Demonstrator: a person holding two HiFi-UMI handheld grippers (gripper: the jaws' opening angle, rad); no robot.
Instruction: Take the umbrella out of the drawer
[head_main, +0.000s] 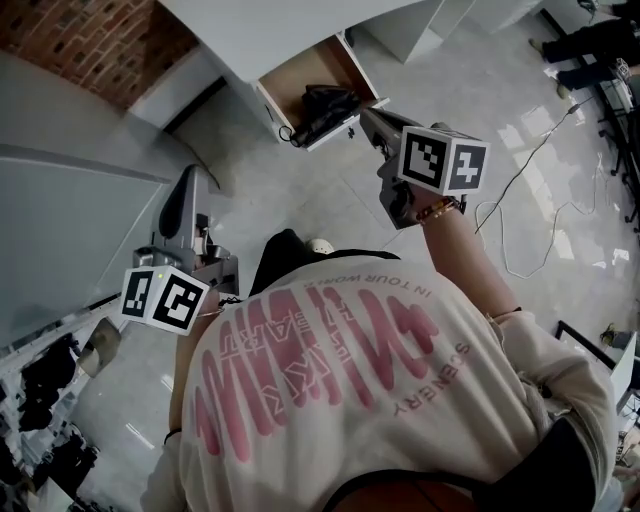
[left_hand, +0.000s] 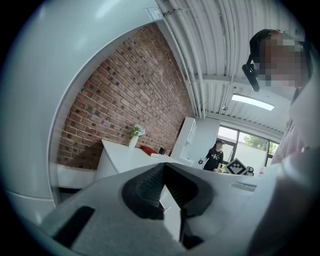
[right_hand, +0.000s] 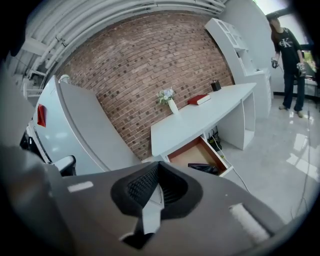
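A black folded umbrella (head_main: 325, 105) lies in the open wooden drawer (head_main: 300, 72) under the white desk (head_main: 280, 25). In the right gripper view the umbrella (right_hand: 205, 168) rests at the near right of the drawer (right_hand: 190, 154). My right gripper (head_main: 368, 118) is held in the air just short of the drawer front, pointing down toward it, shut and holding nothing; its jaws (right_hand: 157, 165) meet at the tips. My left gripper (head_main: 190, 185) hangs farther back at the left, level, away from the drawer. Its jaws (left_hand: 164, 166) look shut with nothing in them.
Cables (head_main: 520, 200) trail over the glossy floor right of the drawer. A vase of flowers (right_hand: 170, 102) and a red book (right_hand: 200, 99) sit on the desk by the brick wall. A person (right_hand: 290, 55) stands at the far right. A large white curved body (head_main: 70, 230) fills the left.
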